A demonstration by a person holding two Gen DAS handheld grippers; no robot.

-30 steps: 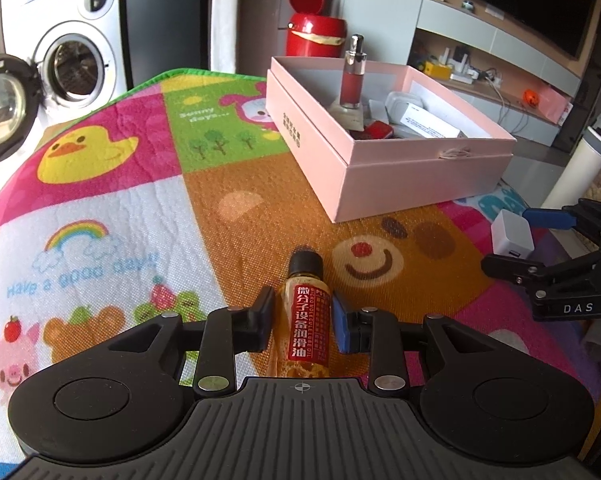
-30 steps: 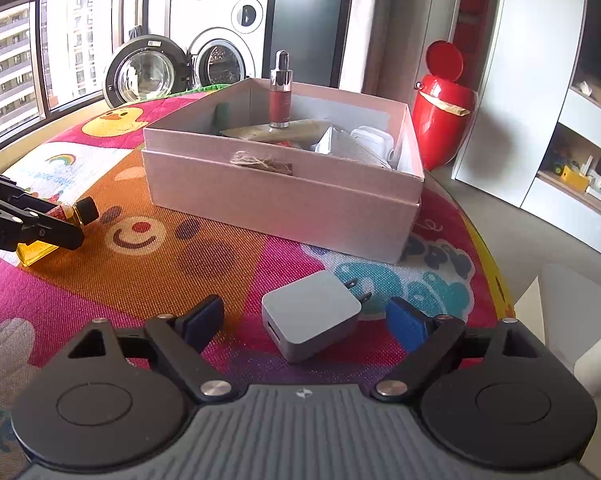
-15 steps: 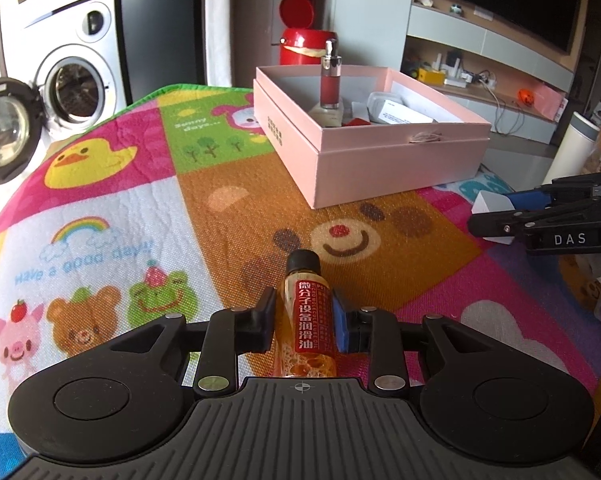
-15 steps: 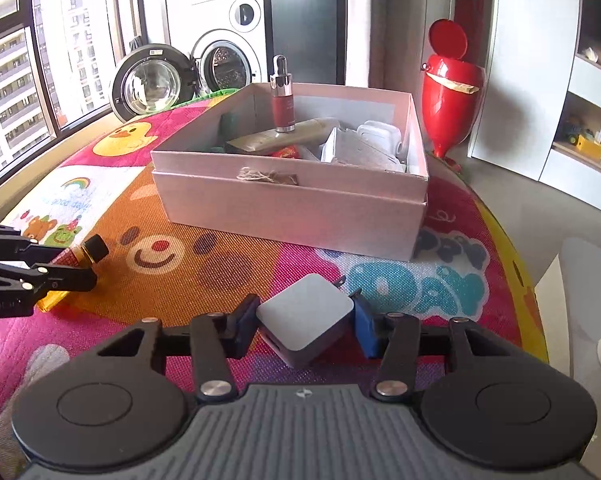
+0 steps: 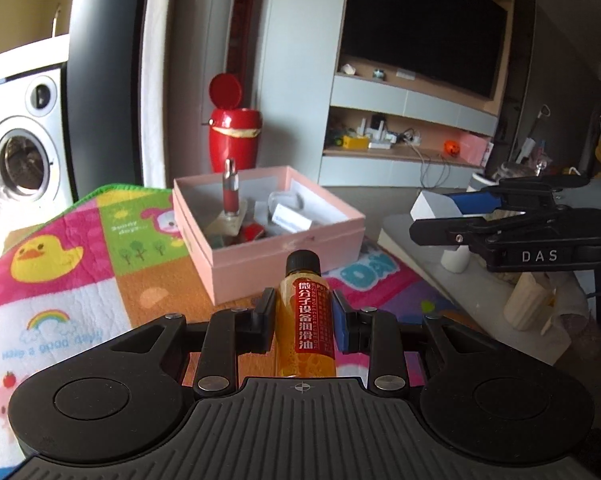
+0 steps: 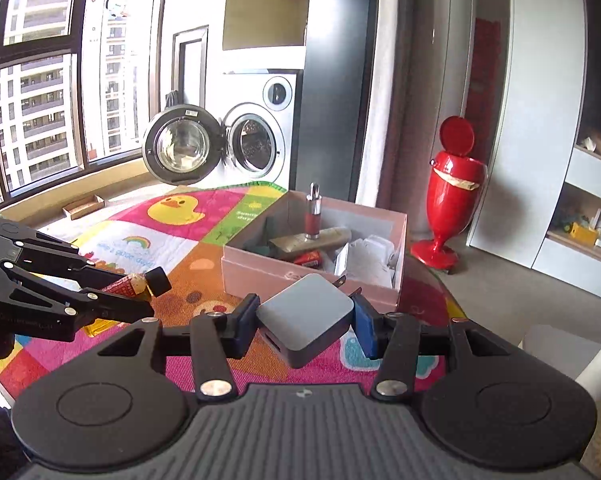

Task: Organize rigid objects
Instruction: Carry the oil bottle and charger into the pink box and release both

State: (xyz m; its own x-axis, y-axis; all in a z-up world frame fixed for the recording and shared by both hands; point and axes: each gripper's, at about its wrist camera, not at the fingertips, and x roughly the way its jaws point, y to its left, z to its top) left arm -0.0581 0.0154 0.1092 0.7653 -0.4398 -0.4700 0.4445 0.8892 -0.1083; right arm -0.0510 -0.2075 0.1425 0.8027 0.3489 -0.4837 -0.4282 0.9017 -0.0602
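Observation:
My left gripper (image 5: 302,322) is shut on a small amber oil bottle (image 5: 305,320) with a black cap and red label, held in the air above the mat. My right gripper (image 6: 304,320) is shut on a grey plug charger (image 6: 304,316), also lifted. The open pink box (image 5: 284,248) stands ahead on the colourful mat (image 5: 80,280), holding a red dropper bottle (image 5: 230,192) and several other items. In the right wrist view the box (image 6: 300,276) lies just beyond the charger and the left gripper (image 6: 112,300) with the bottle (image 6: 134,282) is at the left.
A red pedal bin (image 6: 454,196) stands on the floor behind the box. A washing machine (image 6: 256,136) with its door open is at the back. A white side table (image 5: 420,248) with a white cup sits right of the mat, below the right gripper (image 5: 432,220).
Both grippers have risen from the mat with their objects. The right gripper closed on the charger a second ago; the left held the bottle throughout. The box now looks farther and lower.

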